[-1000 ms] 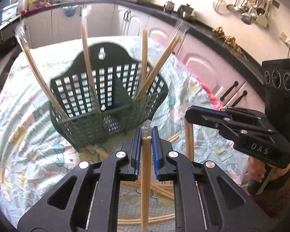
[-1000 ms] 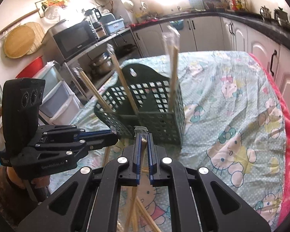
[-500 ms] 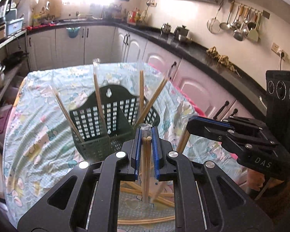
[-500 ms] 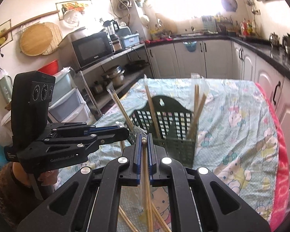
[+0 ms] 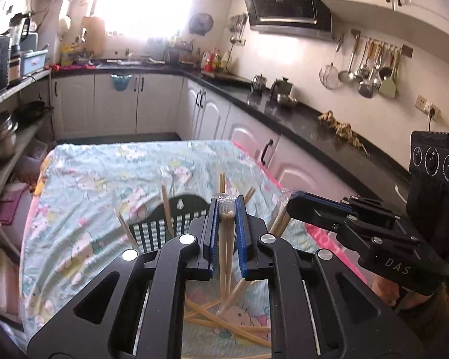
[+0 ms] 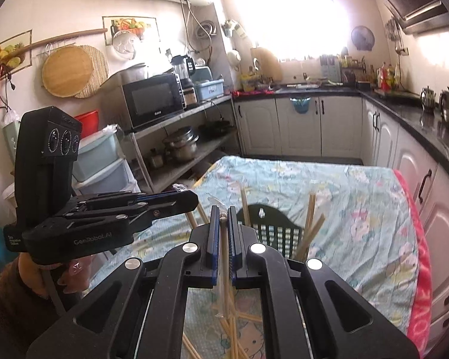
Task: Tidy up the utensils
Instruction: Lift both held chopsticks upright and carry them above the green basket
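1. The left gripper [image 5: 227,209] pinched a wrapped chopstick pair [image 5: 226,257] near its top, so it hung upright, ready for the basket [image 5: 152,232].
2. The right gripper [image 6: 223,214] likewise pinched 1 thin pair [image 6: 223,257].
3. The dark, gridded plastic basket on the printed cloth [image 6: 359,209] already held several leaning pairs.
4. Loose sticks [image 5: 224,323], pale, slender wood, lay crossed below.
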